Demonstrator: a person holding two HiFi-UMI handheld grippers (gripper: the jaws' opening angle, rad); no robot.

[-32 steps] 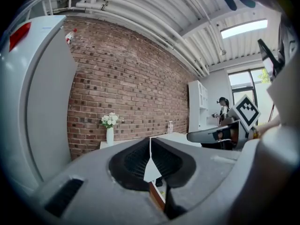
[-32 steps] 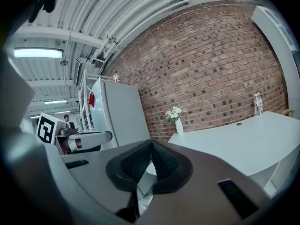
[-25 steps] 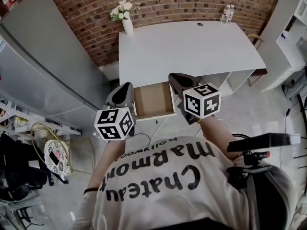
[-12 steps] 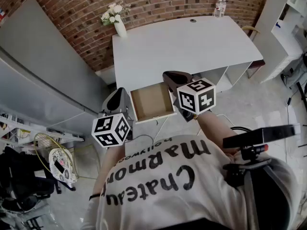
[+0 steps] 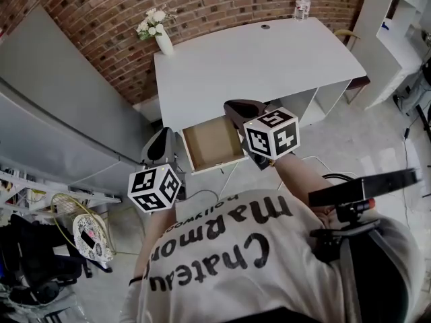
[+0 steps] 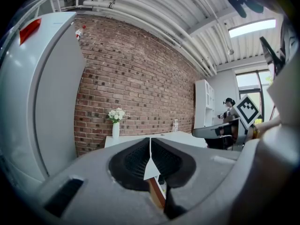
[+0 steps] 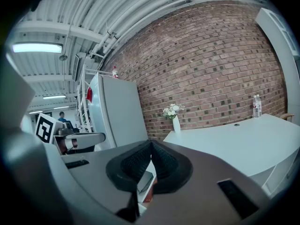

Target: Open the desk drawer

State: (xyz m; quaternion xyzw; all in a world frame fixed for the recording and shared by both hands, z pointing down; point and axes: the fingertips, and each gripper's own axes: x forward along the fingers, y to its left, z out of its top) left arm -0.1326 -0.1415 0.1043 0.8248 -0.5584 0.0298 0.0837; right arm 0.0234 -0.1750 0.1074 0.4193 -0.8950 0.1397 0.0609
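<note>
The white desk (image 5: 269,59) stands against a brick wall. Its drawer (image 5: 212,143) is pulled out under the left front edge, and its bare wooden inside shows. My left gripper (image 5: 161,136) hangs just left of the drawer, shut and holding nothing. My right gripper (image 5: 234,106) is at the drawer's right side by the desk edge, its jaws together with nothing between them. In the left gripper view the left gripper (image 6: 150,140) has its pads touching, and a strip of the drawer's wood (image 6: 157,198) shows below them. In the right gripper view the right gripper (image 7: 151,143) has its pads meeting in front of the desk top (image 7: 234,144).
A tall grey fridge (image 5: 60,113) stands left of the desk. A vase of white flowers (image 5: 161,42) and water bottles (image 5: 303,5) stand at the desk's back edge. White shelves (image 5: 404,19) are at the right, a black chair (image 5: 363,200) beside me, and a bag (image 5: 91,237) on the floor.
The left gripper has drawn back a little from the drawer's left side. The drawer stays open and the right gripper keeps its place. The head view has shifted slightly.
</note>
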